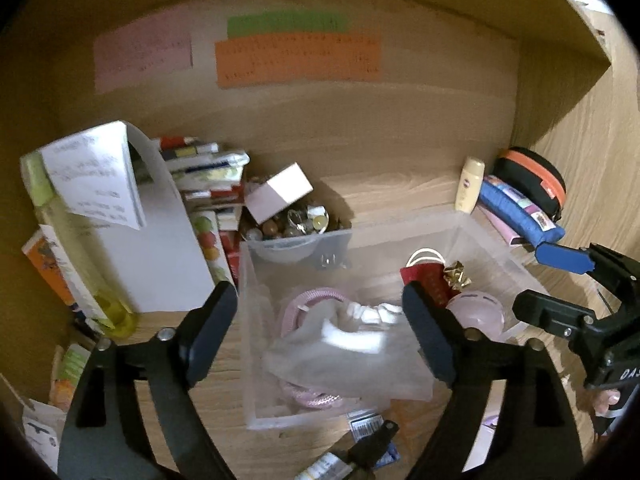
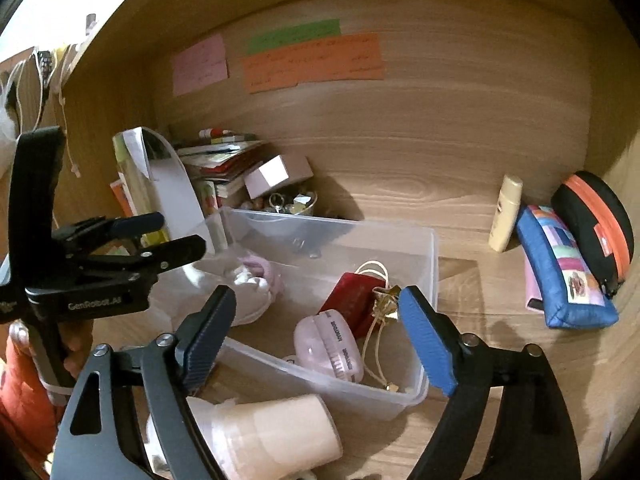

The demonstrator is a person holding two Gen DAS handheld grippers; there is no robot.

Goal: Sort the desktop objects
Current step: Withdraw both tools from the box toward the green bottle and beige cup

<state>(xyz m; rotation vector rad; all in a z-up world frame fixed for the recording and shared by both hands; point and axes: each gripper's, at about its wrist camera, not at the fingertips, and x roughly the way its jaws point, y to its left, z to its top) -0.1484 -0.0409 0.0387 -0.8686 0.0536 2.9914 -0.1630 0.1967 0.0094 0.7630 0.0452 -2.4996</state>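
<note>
The wooden table (image 2: pixel 460 420) carries everything, and near its middle sits the clear plastic bin (image 2: pixel 430 248), the biggest thing on it. Inside the bin lie a pale cloth bundle (image 1: pixel 344 352) on the left, a red pouch (image 2: pixel 352 292) with a gold bow (image 2: pixel 386 300) at about 2 o'clock from the bin's centre, and a pink case (image 2: pixel 330 344) towards 5 o'clock. At 9 o'clock from the bin stands a stack of books and papers (image 1: pixel 208 184); at 3 o'clock lie a blue pencil pouch (image 2: pixel 564 268), a black-and-orange zip case (image 2: pixel 596 220) and a cream bottle (image 2: pixel 506 216). The left gripper (image 1: pixel 320 336) hangs released over the cloth. The right gripper (image 2: pixel 316 344) is spread wide above the bin's near wall, grasping nothing.
</note>
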